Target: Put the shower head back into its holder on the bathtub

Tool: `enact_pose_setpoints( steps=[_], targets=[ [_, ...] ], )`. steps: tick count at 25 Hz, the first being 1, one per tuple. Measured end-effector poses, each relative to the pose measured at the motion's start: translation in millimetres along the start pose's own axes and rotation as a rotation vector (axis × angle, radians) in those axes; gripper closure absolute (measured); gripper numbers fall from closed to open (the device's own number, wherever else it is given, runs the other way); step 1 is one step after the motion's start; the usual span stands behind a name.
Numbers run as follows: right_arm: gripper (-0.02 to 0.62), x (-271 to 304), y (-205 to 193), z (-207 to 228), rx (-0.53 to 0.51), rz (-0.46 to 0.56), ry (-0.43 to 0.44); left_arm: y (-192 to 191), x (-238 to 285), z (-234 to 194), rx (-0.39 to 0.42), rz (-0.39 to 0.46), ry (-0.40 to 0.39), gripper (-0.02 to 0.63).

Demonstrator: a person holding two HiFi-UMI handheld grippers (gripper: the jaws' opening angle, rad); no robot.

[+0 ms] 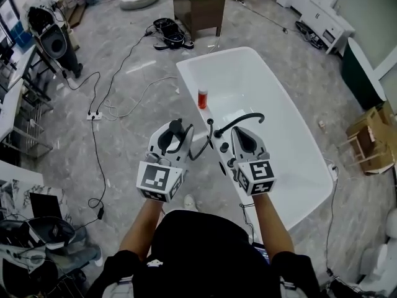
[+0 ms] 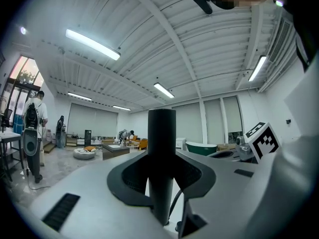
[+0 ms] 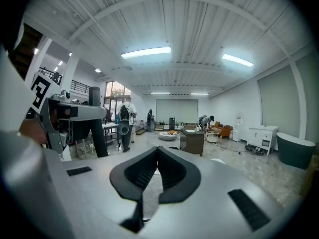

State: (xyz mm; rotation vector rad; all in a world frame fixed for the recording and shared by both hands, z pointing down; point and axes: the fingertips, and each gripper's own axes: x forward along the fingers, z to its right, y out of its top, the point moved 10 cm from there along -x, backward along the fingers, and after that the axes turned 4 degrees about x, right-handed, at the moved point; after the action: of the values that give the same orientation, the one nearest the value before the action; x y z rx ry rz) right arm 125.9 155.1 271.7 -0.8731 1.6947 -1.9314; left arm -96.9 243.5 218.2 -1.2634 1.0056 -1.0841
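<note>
Clamping a black shower head (image 2: pixel 162 133) upright between its fingers is the left gripper (image 1: pixel 175 134); the right gripper (image 3: pixel 157 156) has its fingers closed together on nothing.

head view steeply down over bathtub (image 1: pixel 267 98); gripper views level (same room).

Bright, even light is given by long white ceiling tube lamps (image 2: pixel 92 45); both gripper views are bent and darkened at the edges.

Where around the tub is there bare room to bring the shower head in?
Bare: the bathtub rim beyond the red bottle, and the basin right of the faucet. Crowded: the near rim between bottle and faucet fittings.
</note>
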Motion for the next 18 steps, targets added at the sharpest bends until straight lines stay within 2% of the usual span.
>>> enact_pose_setpoints(
  steps=[9,18],
  targets=[
    [0.575,37,-3,-8,0.006,-0.002,-0.059,-10,21,-40,-0.006,0.004,-0.059,0.476],
    [0.575,56,-9,-6,0.017,-0.020,-0.081,-14,37,-53,-0.009,0.007,-0.089,0.476]
  ],
)
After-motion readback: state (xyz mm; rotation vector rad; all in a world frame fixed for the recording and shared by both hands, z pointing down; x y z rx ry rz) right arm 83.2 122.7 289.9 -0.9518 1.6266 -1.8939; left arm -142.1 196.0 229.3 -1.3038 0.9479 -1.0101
